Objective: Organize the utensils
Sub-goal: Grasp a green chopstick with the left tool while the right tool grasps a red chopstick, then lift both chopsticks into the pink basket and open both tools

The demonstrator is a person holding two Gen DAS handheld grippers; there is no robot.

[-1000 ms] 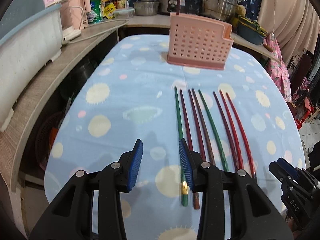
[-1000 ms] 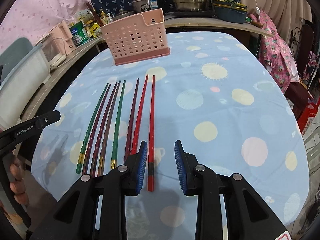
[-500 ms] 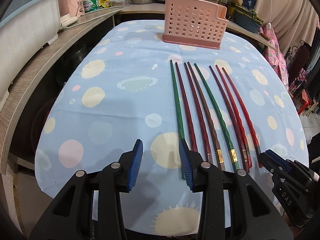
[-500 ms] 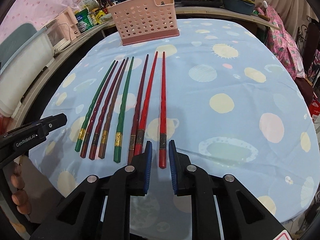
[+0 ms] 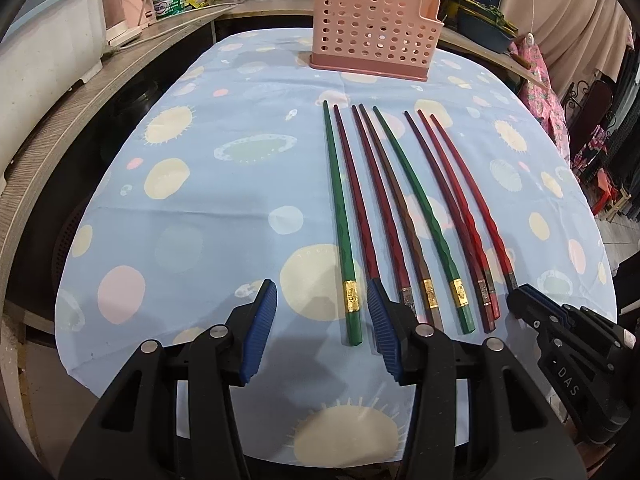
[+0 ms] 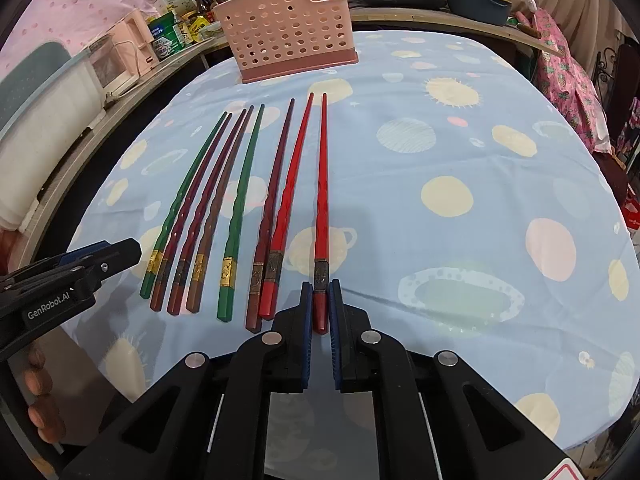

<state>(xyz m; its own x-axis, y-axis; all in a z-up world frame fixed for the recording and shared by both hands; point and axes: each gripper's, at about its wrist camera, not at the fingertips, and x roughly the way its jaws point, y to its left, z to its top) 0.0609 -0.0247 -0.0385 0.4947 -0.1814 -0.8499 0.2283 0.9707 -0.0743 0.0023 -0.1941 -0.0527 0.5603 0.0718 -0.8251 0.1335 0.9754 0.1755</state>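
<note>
At the far left of the right wrist view the left gripper (image 6: 120,250) enters as a black body printed "GenRobot.AI"; in its own view its ribbed blue pads (image 5: 260,330) stand wide apart over the tablecloth (image 5: 200,220), a pale blue fabric printed with cream, pink and green spots and suns, holding nothing. Just right of them begins the row of eight chopsticks, long, faceted and tapering toward the far end: a green chopstick (image 5: 340,216) with a gold band, dark red ones, a brown chopstick (image 5: 400,216), a second green chopstick (image 5: 420,208), then more reds. The right gripper (image 6: 321,304), lettered "DAS" on its side in the left wrist view, has its blue pads drawn narrow on the thick end of the rightmost red chopstick (image 6: 322,200), which lies on the cloth. Beyond the tips stands the pink utensil basket (image 5: 374,28), perforated plastic on a darker base; its contents cannot be told.
</note>
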